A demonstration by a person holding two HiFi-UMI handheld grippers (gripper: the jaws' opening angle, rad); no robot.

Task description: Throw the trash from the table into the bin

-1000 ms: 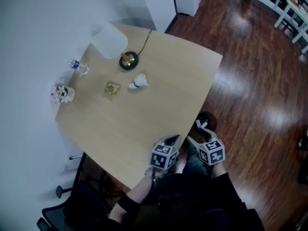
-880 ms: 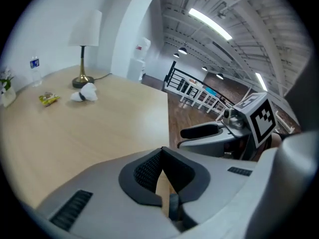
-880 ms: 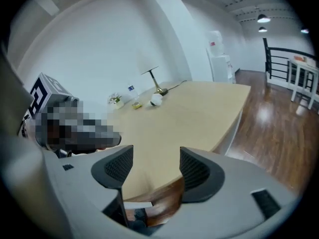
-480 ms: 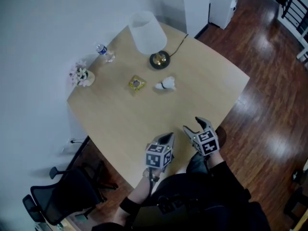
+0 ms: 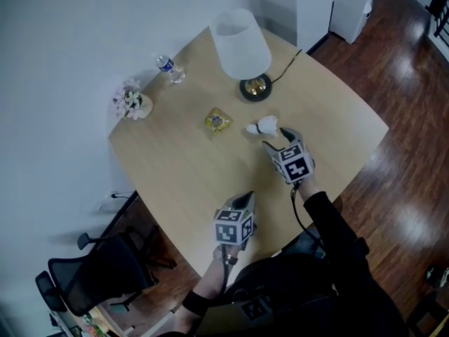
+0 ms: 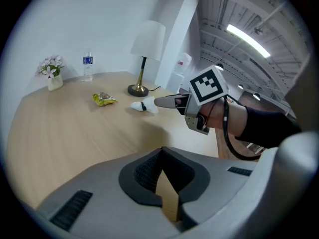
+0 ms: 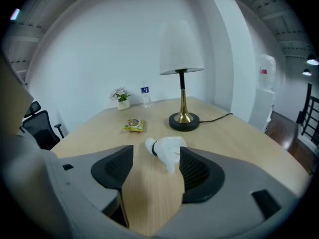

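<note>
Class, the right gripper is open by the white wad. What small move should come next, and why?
Probably ease the right gripper forward so the white wad sits between its pads. Its jaws stand open, and the wad lies on the table at their tips, not yet gripped.

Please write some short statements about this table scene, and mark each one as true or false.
1. The right tool is open, with the crumpled white paper wad at its tips. True.
2. The left tool holds the yellow snack wrapper. False: the wrapper lies on the light wooden table, and that tool is shut and empty.
3. The lamp with the white shade and brass base has tipped over. False: it stands upright.
4. The clear plastic water bottle stands near the small pot of flowers. True.
</note>
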